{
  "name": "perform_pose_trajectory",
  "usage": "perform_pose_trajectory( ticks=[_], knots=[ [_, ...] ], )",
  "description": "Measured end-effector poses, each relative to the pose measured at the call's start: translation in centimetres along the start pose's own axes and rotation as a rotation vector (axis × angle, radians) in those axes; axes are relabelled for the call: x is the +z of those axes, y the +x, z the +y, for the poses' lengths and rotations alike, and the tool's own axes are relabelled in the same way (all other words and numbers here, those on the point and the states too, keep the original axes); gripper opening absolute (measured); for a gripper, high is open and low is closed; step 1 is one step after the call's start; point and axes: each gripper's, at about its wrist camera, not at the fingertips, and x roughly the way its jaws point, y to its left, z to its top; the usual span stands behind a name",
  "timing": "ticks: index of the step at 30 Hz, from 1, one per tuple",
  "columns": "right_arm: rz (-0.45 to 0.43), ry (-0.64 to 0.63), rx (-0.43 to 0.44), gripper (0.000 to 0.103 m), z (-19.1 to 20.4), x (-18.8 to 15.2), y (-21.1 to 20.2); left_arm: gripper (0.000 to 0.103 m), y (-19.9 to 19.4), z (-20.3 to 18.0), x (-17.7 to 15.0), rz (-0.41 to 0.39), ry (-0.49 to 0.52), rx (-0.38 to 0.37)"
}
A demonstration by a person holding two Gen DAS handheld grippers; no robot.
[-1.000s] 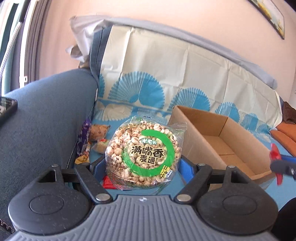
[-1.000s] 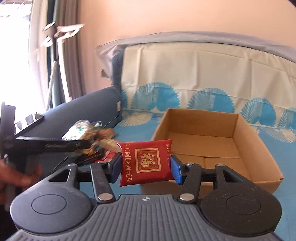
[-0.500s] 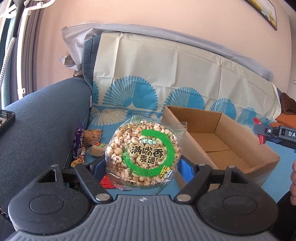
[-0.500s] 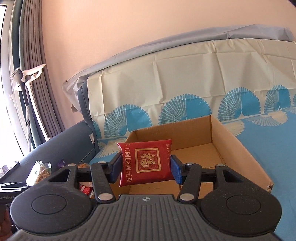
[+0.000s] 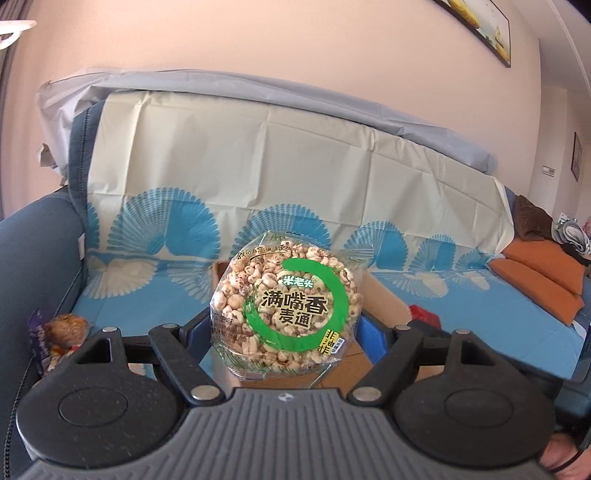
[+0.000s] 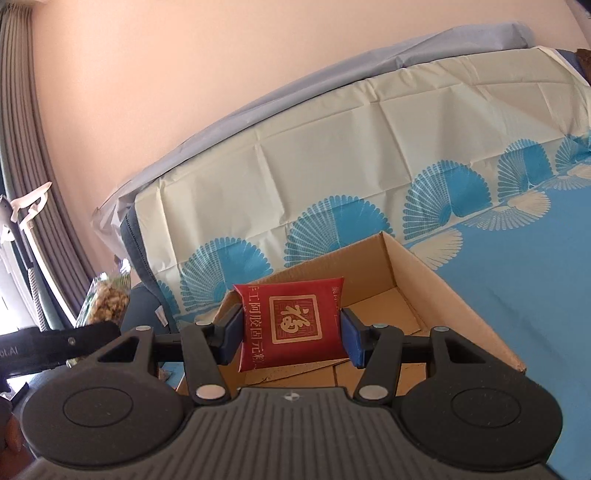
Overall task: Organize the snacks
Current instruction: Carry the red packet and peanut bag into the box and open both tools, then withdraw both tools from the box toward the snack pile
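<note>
We hold the left gripper (image 5: 286,325) level above the cardboard box (image 5: 384,306), its blue pads clamped on a round clear puffed-grain snack pack (image 5: 286,314) with a green ring and the printed words "满嘴香麦通". Our right gripper (image 6: 291,330) tilts over the same box (image 6: 436,295), jaws closed on a red pillow-shaped packet (image 6: 291,325) bearing a gold "福" in a square frame. The box sits on a sofa draped in a cream and blue fan-patterned cloth (image 5: 258,177). Only the left view shows loose snacks (image 5: 62,332) by the armrest, an orange cushion (image 5: 535,273) and a framed picture (image 5: 480,26); only the right view shows the curtain (image 6: 37,184) and the box's bare floor.
</note>
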Motion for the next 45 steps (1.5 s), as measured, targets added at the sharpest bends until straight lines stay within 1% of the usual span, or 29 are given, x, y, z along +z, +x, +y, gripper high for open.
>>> perform_pose_trajectory(
  ticks=[3,5,9,14,18,19,21,23,25,28,31,33,35,37,40,42,43,44,45],
  knots=[
    [0.017,0.049,-0.009,0.057,-1.0,0.0,0.7,0.083,1.8,-1.5,1.1,0.008,0.005,-0.017],
    [0.016,0.057,-0.015,0.057,-1.2,0.0,0.9,0.083,2.9,-2.1,1.5,0.021,0.002,-0.023],
    [0.014,0.066,-0.023,0.057,-1.4,0.0,1.1,0.083,4.8,-2.9,1.7,0.057,-0.004,-0.006],
    [0.009,0.084,-0.042,0.057,-1.6,-0.1,1.2,0.083,5.9,-3.2,1.6,0.082,-0.011,0.006],
    [0.016,0.093,-0.058,0.058,-1.7,-0.2,1.3,0.084,6.0,-3.4,1.8,0.090,-0.002,0.000],
    [0.018,0.093,-0.061,0.059,-1.6,-0.3,1.4,0.084,6.1,-3.4,1.9,0.092,0.002,-0.002],
    [0.021,0.091,-0.071,0.065,-1.5,-0.3,1.5,0.088,6.2,-3.3,2.0,0.102,0.009,-0.002],
    [0.021,0.086,-0.101,0.076,-1.5,-0.3,1.5,0.100,6.0,-3.1,1.9,0.103,0.018,0.002],
    [0.018,0.099,-0.113,0.081,-1.7,-0.2,1.4,0.102,5.4,-2.6,1.6,0.089,0.024,0.014],
    [0.013,0.105,-0.142,0.081,-1.9,-0.2,1.1,0.102,4.2,-1.2,0.3,0.104,-0.009,0.041],
    [-0.004,0.090,-0.187,0.082,-1.8,-0.3,0.8,0.101,3.5,0.7,-1.2,0.148,-0.065,0.093],
    [-0.027,0.069,-0.247,0.084,-1.5,-0.3,0.3,0.100,3.1,1.8,-2.1,0.179,-0.089,0.138],
    [-0.049,0.060,-0.316,0.086,-1.5,-0.3,-0.2,0.099,3.1,2.5,-2.9,0.226,-0.106,0.165],
    [-0.068,0.071,-0.357,0.086,-1.8,-0.3,-0.7,0.097,3.2,3.0,-3.8,0.270,-0.117,0.177],
    [-0.063,0.087,-0.417,0.085,-2.5,-0.4,-1.0,0.093,3.2,3.3,-4.9,0.307,-0.124,0.166],
    [-0.047,0.108,-0.450,0.085,-3.1,-0.5,-1.2,0.084,3.3,3.1,-5.7,0.338,-0.121,0.149],
    [-0.031,0.115,-0.472,0.083,-3.5,-0.6,-1.2,0.075,3.4,3.1,-6.1,0.353,-0.120,0.141],
    [-0.015,0.120,-0.486,0.079,-3.8,-0.7,-1.2,0.064,3.4,3.2,-6.4,0.365,-0.120,0.135],
    [0.003,0.124,-0.492,0.075,-4.1,-0.8,-1.2,0.062,3.5,3.1,-6.8,0.375,-0.121,0.126]
  ],
)
